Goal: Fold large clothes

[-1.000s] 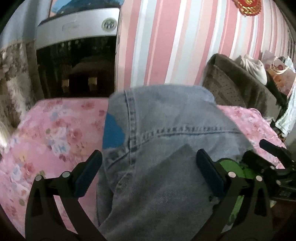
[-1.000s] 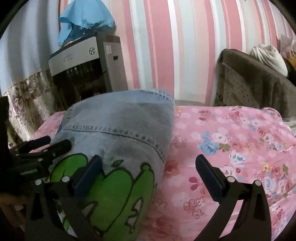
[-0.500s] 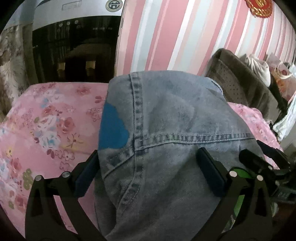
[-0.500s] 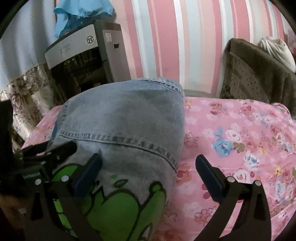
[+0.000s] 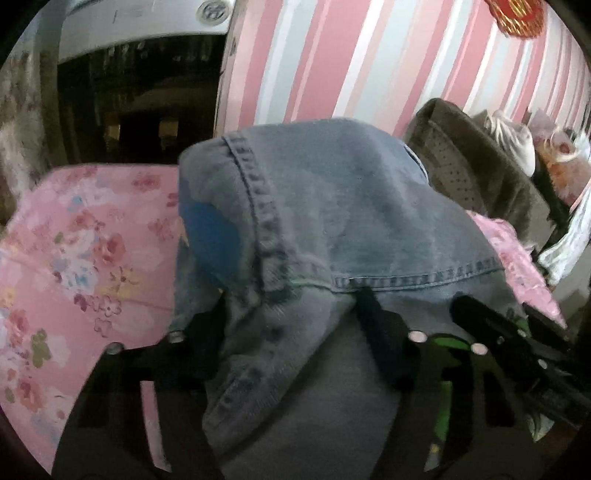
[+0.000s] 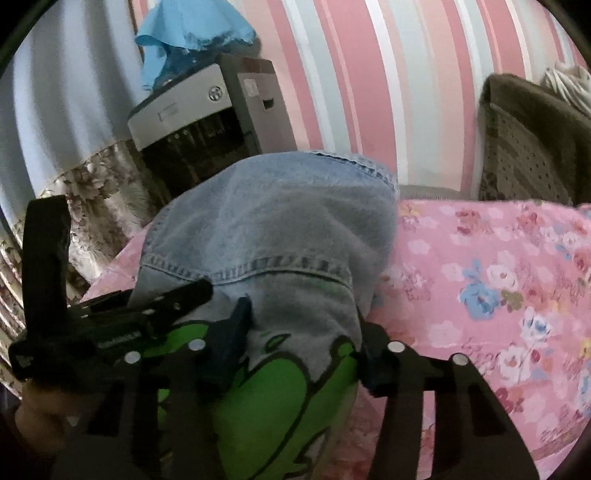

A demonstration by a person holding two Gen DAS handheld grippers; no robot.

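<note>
A light blue denim garment with a green cartoon print lies folded on the pink floral bed cover. My left gripper is shut on a bunched fold of the denim near its left seam. My right gripper is shut on the denim at its right edge, just above the green print. The left gripper also shows in the right wrist view, close beside the right one. The right gripper shows at the right of the left wrist view.
A grey cabinet with a blue cloth on top stands behind the bed by the pink striped wall. A brown chair back with white clothes stands at the right. Floral cover stretches right of the garment.
Both grippers have gone from wide open to shut on the denim, bunching it between the fingers. The near edge of the garment has lifted slightly.
</note>
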